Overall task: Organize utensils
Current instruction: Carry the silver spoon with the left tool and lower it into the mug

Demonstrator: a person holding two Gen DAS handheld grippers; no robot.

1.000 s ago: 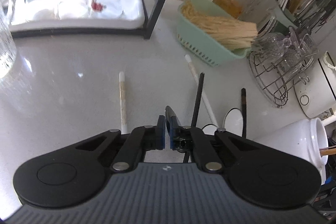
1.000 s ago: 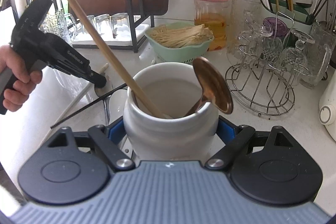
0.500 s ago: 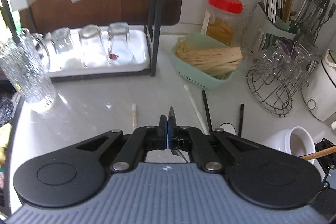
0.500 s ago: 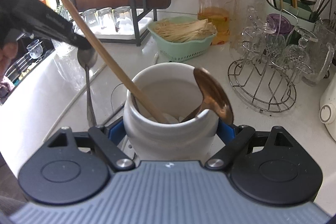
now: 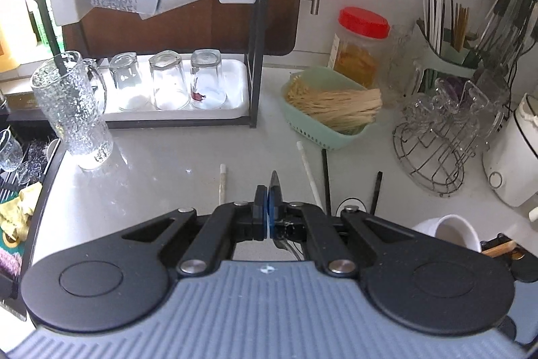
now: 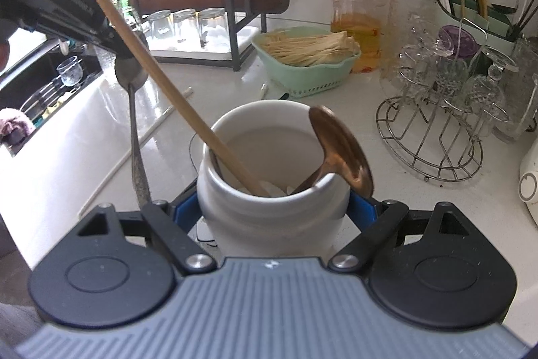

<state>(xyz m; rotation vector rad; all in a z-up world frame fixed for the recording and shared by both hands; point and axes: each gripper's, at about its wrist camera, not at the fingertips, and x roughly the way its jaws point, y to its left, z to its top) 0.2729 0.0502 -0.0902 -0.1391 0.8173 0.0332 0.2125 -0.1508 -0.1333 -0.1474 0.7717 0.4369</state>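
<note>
The right gripper [image 6: 272, 207] is clenched on the white crock [image 6: 269, 190], its blue pads pressed to either flank of the body, and holds it upright on the counter [image 6: 386, 217] with the mouth open toward the camera. Inside the crock, a wooden stick [image 6: 161, 73] leans up and to the left and a copper spoon [image 6: 339, 150] rests against the right rim. The left gripper [image 6: 116, 51] has its jaws closed on the bowl end of a steel spoon [image 6: 134, 130], which hangs nearly vertical, handle down, clear of the counter. In the right wrist view the spoon hangs to the left of the crock, its handle tip below the level of the rim and just outside the left wall. The deciding relation is therefore this: the spoon's long axis is already close to upright, but the mouth lies to its right and above its lower end. Judged from this, the spoon wants lifting until its tip clears the rim, then carrying right, passing the leaning stick. Loose chopsticks [image 5: 311, 172] lie on the counter, not yet collected, beyond the left gripper's closed jaws in its own view
</note>
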